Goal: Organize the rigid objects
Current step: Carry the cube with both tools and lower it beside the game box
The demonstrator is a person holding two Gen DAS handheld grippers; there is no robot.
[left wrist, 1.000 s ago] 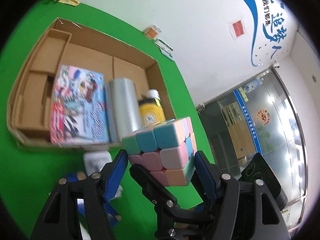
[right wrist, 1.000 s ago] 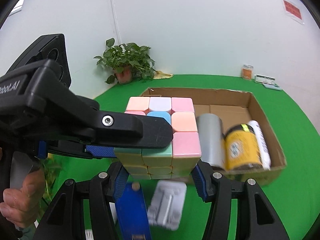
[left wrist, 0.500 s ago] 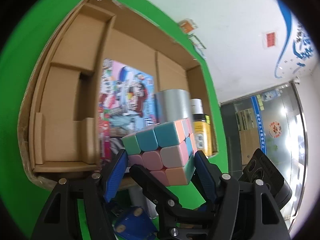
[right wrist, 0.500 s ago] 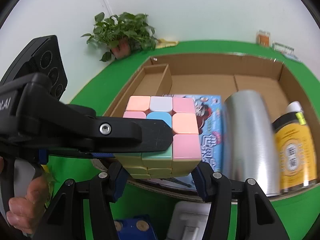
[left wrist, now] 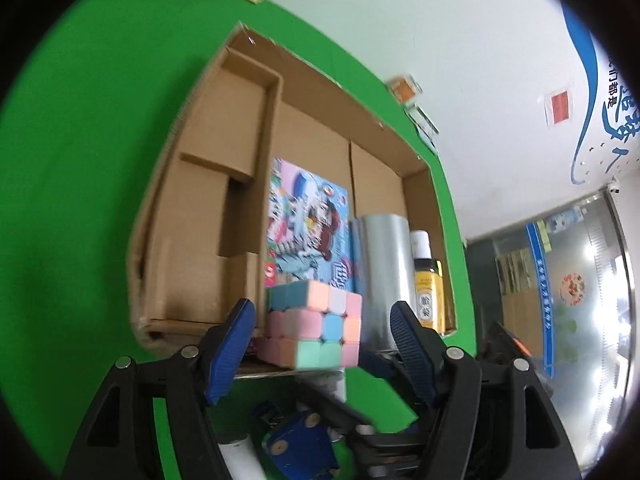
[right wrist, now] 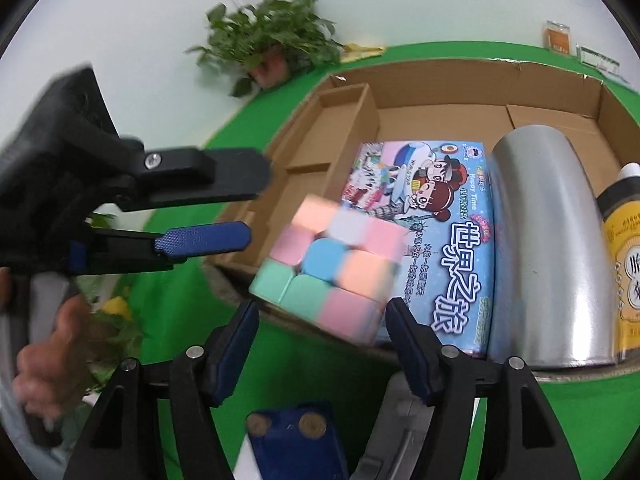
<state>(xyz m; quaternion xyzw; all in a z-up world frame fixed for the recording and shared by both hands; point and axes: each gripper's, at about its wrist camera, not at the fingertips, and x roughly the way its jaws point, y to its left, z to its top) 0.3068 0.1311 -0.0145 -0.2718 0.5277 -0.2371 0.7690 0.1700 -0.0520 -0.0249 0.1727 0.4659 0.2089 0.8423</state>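
A pastel puzzle cube (left wrist: 312,324) (right wrist: 332,268) hangs tilted and blurred over the near edge of the cardboard box (left wrist: 320,80) (right wrist: 460,72), above a colourful game box (right wrist: 432,240). My left gripper (left wrist: 322,320) straddles the cube with its jaws opening, and a gap shows on each side. From the right wrist view the left gripper (right wrist: 248,208) stands clear to the cube's left. My right gripper (right wrist: 322,316) is also opening, and its blue pads (right wrist: 244,320) sit below the cube without touching it.
In the box lie a silver cylinder (right wrist: 548,240) and a yellow bottle (right wrist: 624,264), with cardboard dividers (left wrist: 224,160) at its left. A blue item (right wrist: 292,440) and white items lie on the green table below. A hand (right wrist: 44,360) and a plant (right wrist: 272,44) are at the left.
Both grippers came forward and down over the box's near edge. Their jaws widened and the cube left both grips, tipping and blurring above the game box.
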